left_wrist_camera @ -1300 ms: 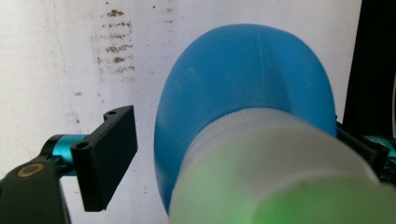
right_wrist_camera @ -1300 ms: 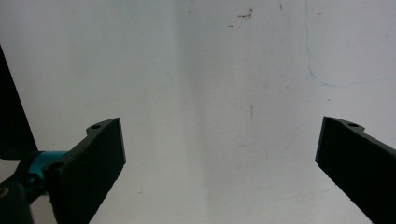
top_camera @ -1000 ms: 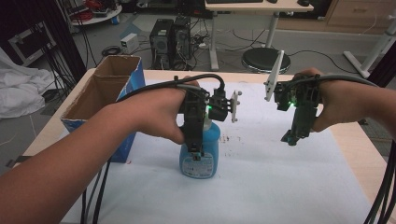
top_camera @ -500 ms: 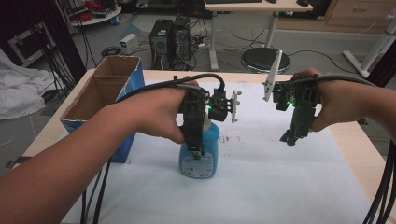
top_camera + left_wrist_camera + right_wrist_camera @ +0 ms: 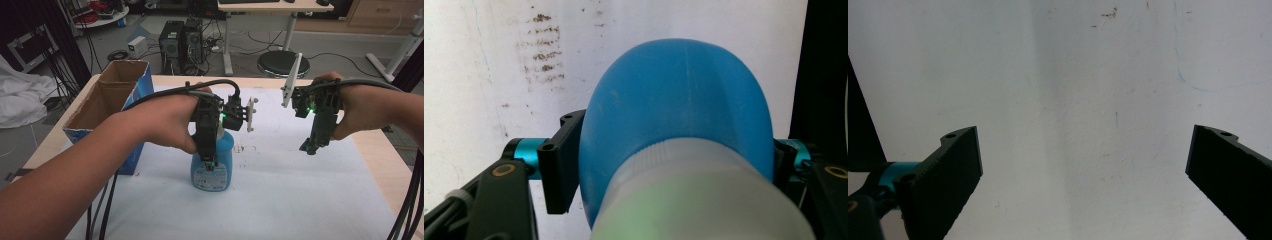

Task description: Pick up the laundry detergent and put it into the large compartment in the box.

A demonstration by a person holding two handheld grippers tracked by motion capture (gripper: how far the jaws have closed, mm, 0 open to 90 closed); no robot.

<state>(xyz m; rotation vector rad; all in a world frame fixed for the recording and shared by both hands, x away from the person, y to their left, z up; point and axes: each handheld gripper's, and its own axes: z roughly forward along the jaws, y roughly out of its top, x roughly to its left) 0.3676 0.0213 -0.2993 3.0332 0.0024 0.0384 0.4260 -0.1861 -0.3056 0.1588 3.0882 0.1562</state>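
Observation:
A blue plastic bottle [image 5: 212, 167] with a pale cap and a printed label stands upright on the white sheet, left of the middle. My left gripper [image 5: 207, 161] reaches down over it from above. In the left gripper view the bottle's rounded blue body [image 5: 674, 105] sits between the black jaws, and the left fingertip [image 5: 566, 170] presses against its side. These jaws have just been closing onto the bottle. My right gripper [image 5: 311, 148] hangs over the bare sheet to the right, pointing down. Its jaws stand wide open [image 5: 1083, 160] with nothing between them.
An open cardboard box [image 5: 107, 100] with blue sides stands at the table's left edge, close to the bottle. The white sheet [image 5: 300, 200] covers most of the wooden table [image 5: 385, 155] and carries small brown stains. Cables trail from both grippers towards the near edge.
Both hands keep their places in the high view. The bottle stands where it stood, still upright under the left gripper.

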